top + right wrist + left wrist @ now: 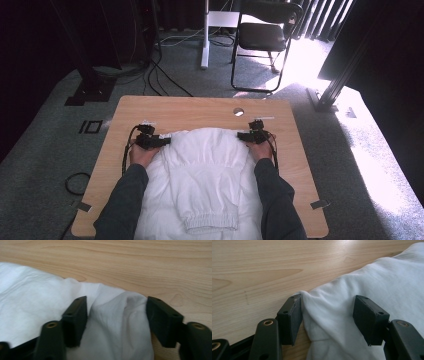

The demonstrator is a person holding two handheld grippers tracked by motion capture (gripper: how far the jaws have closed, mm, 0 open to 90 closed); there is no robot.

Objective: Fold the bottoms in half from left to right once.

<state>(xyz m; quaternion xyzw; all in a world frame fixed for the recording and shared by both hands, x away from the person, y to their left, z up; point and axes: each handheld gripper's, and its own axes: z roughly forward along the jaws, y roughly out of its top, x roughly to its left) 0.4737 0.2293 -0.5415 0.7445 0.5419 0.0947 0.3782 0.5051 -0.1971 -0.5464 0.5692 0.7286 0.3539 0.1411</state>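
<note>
A white garment [202,172], apparently a sweatshirt with a ribbed hem toward the bottom of the high view, is spread over the lower centre of the wooden table [200,107], its near part hanging toward the person's edge. It is judged to be light, soft and wholly limp: no shape will be kept when it is lifted, and anything not held will sag and drag across the wood. The cloth is not slippery, but a thin single layer could slide out of a shallow pinch, so a bunched fold or a doubled edge is the better place to be taken.

In the left gripper view, a raised corner of the cloth [332,315] lies between the jaws at the middle of the frame; the left-hand pad [291,320] touches the fold's edge, while the right-hand pad stands clear of the fabric on top, so the jaws are seen apart, not pressing. In the right gripper view, a plump ridge of cloth [117,315] sits between the jaws, both pads close beside it or just grazing it, without visible squeeze.

In the high view the left gripper [152,140] is seen at the garment's upper-left corner and the right gripper [250,135] at its upper-right corner, both held low on the table, well apart from each other. A deeper bite into each fold would be advisable before any lift.
</note>
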